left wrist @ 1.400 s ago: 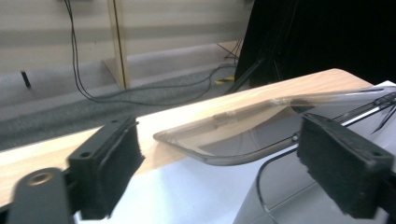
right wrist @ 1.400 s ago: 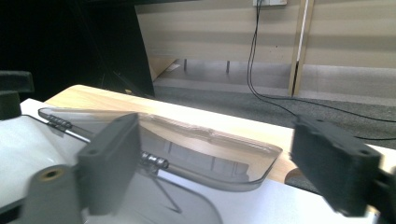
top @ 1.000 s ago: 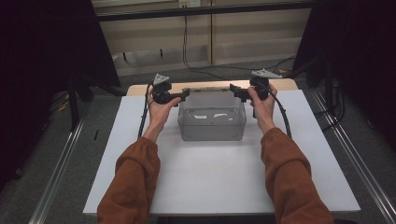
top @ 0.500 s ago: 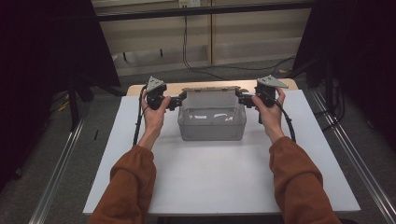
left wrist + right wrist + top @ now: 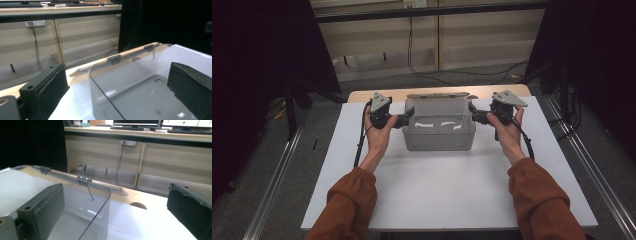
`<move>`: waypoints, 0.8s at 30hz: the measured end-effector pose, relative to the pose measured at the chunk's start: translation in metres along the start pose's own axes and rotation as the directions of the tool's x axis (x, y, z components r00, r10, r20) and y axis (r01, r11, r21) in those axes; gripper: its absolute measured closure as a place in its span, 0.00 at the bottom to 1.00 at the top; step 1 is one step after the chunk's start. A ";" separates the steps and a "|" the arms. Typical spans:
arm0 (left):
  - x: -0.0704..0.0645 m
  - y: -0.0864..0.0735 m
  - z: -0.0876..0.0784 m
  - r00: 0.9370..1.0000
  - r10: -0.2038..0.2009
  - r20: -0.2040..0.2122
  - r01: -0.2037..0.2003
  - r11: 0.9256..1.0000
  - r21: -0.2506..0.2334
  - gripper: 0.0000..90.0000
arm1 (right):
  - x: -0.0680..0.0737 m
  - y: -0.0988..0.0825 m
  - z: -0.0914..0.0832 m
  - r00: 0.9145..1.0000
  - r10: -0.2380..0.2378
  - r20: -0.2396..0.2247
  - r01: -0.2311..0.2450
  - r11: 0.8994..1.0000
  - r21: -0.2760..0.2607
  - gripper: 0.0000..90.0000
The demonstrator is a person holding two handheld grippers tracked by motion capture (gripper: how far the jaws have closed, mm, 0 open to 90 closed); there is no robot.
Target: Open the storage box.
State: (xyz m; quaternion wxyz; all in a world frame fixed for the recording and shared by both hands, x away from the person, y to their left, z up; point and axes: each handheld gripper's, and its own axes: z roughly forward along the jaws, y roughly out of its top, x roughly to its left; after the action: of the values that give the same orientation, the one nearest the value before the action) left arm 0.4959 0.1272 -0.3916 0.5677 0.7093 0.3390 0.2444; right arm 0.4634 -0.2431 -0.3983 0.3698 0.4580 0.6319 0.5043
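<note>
A clear plastic box (image 5: 439,132) stands at the back middle of the white tabletop (image 5: 437,190), its hinged lid (image 5: 437,95) folded open behind it. My left gripper (image 5: 406,117) is at the box's left end and my right gripper (image 5: 474,116) at its right end, both pointing inward. The left jaws have just been opening. In the left gripper view my gripper (image 5: 118,80) stands wide, with the box's rim (image 5: 100,87) showing between the jaws and no pad pressing on it. In the right gripper view my gripper (image 5: 115,197) is open too, with the box's curved corner (image 5: 105,202) ahead.
A strip of wooden table (image 5: 362,95) with a round hole (image 5: 137,205) lies behind the white top. Metal rails (image 5: 277,175) run along the floor on both sides. Cables (image 5: 412,55) hang at the back wall, and dark curtains stand left and right.
Both hands have moved apart, outward from the box's back corners to its ends, and slightly toward the person. The box has stayed in place.
</note>
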 end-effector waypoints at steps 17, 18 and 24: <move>-0.014 -0.023 -0.046 0.999 -0.037 -0.007 0.037 0.998 -0.055 0.02 | 0.014 -0.014 -0.044 1.000 0.017 -0.018 -0.018 0.999 -0.046 0.00; -0.015 -0.024 -0.048 0.999 -0.040 -0.010 0.039 0.998 -0.056 0.02 | 0.014 -0.016 -0.047 1.000 0.016 -0.017 -0.017 0.999 -0.047 0.00; -0.018 -0.031 -0.066 0.999 -0.025 -0.021 0.023 0.997 -0.073 0.02 | 0.015 -0.025 -0.063 1.000 -0.017 -0.002 0.017 0.999 -0.041 0.00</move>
State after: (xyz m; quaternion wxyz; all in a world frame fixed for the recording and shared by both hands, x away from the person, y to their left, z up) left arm 0.4292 0.1594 -0.4056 0.5923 0.6812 0.3447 0.2576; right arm 0.3950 -0.2489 -0.4088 0.3826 0.4446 0.6256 0.5143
